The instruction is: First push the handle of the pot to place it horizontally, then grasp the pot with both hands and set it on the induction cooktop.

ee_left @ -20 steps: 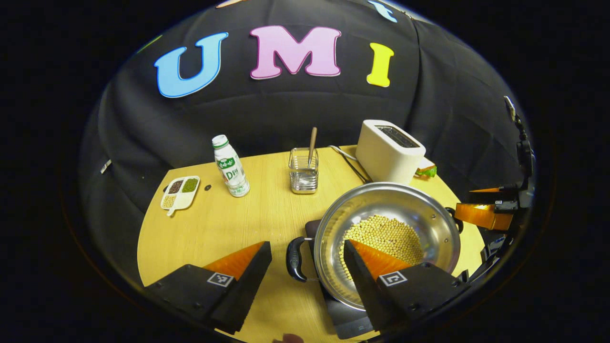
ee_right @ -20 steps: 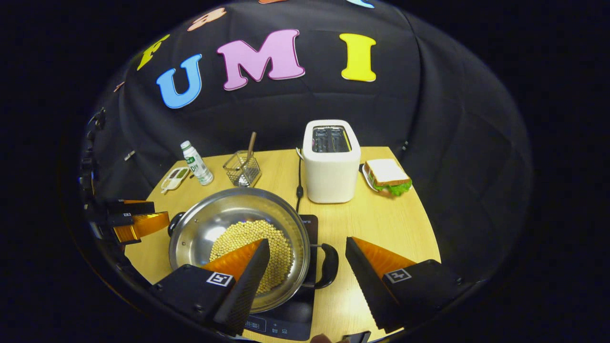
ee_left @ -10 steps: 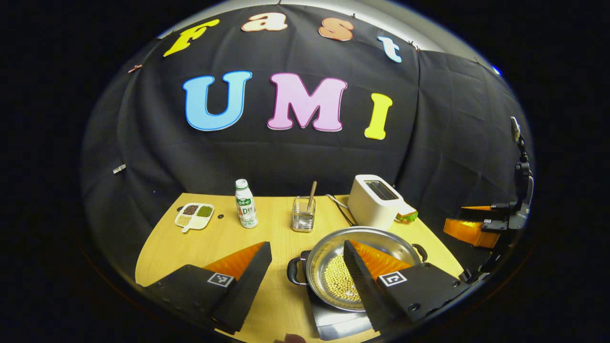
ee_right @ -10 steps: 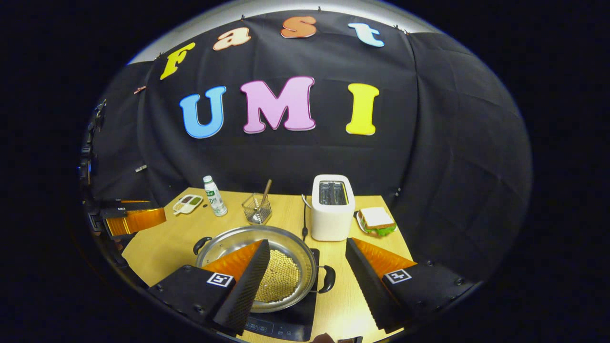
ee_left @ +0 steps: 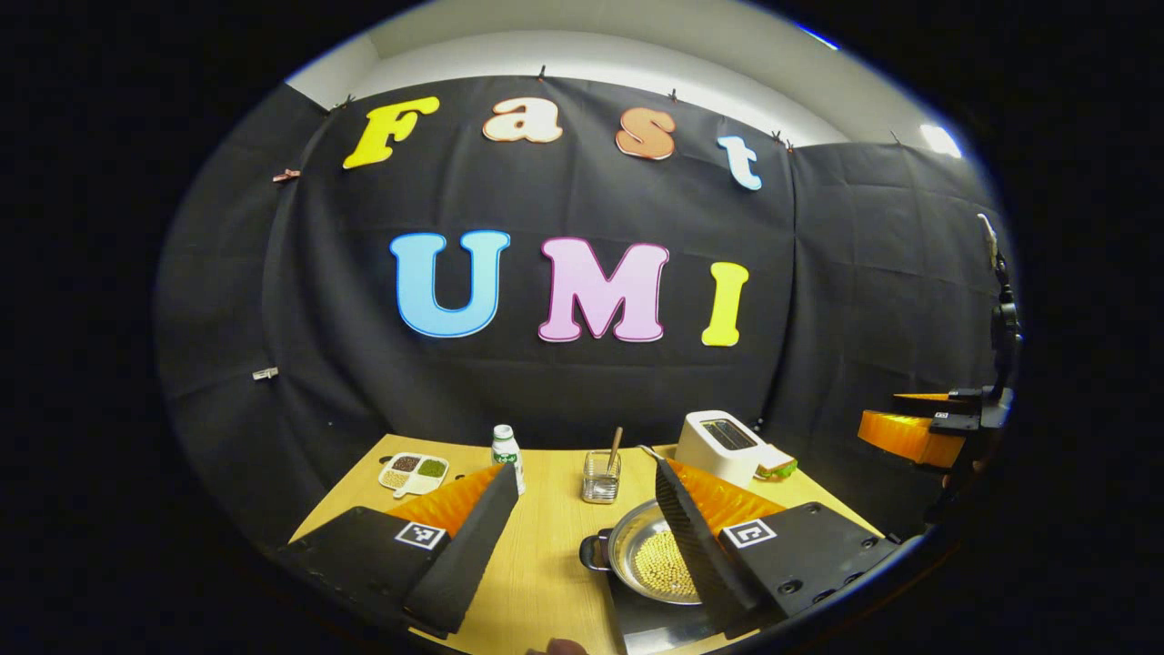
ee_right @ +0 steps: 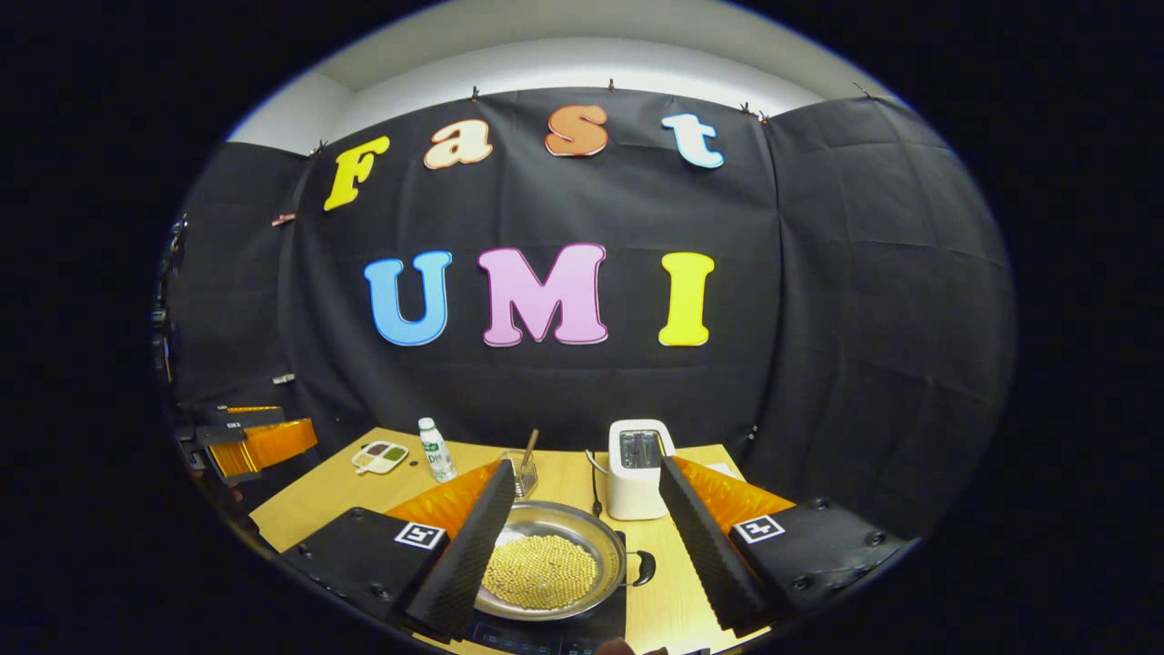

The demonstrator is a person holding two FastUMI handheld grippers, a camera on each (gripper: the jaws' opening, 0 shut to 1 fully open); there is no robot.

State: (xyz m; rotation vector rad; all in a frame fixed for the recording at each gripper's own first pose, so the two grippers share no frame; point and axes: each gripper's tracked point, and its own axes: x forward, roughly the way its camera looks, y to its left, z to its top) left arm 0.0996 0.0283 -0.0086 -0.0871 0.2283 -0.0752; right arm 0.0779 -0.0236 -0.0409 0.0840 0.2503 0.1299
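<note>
One round steel pot (ee_right: 546, 566) (beans inside, two black handles) on black induction cooktop (ee_right: 546, 628), wooden counter (ee_right: 318, 505); both grippers' fingers spread, empty: left gripper (ee_left: 582, 537), right gripper (ee_right: 582, 537).

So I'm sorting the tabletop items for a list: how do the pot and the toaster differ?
The pot is round, shallow, open-topped shiny metal holding pale beans; the toaster is a tall white box with slots on top. The pot sits on the dark cooktop and has black side handles; the toaster stands directly on the table, behind the pot. Both are upright and free of the fingers.
</note>
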